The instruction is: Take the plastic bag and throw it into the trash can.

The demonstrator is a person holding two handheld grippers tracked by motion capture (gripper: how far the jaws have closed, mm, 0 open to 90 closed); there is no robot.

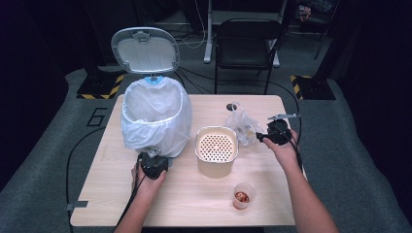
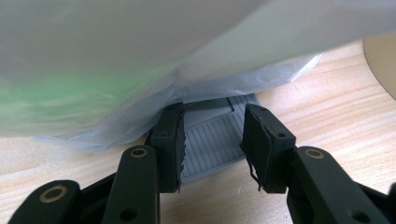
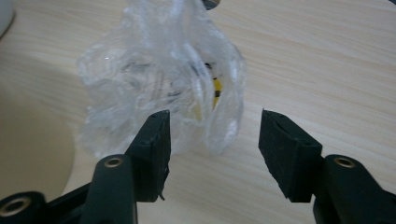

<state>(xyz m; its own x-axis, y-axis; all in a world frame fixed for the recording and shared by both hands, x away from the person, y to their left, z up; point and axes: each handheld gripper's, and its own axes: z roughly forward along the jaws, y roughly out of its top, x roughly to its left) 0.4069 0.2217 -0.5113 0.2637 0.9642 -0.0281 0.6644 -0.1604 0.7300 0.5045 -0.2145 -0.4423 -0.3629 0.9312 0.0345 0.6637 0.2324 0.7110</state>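
Left gripper [image 2: 212, 144]: jaws apart astride the bin's grey pedal [image 2: 217, 140], lower centre. Right gripper [image 3: 212, 154]: jaws wide, empty, before the crumpled clear plastic bag [image 3: 161, 79], upper centre.

White bin liner [image 1: 155, 116]; grey ribbed pedal [image 2: 212, 140]; clear crumpled bag [image 3: 163, 88], yellow inside; black tongs [image 3: 212, 154]; pale wood table [image 1: 194, 204].
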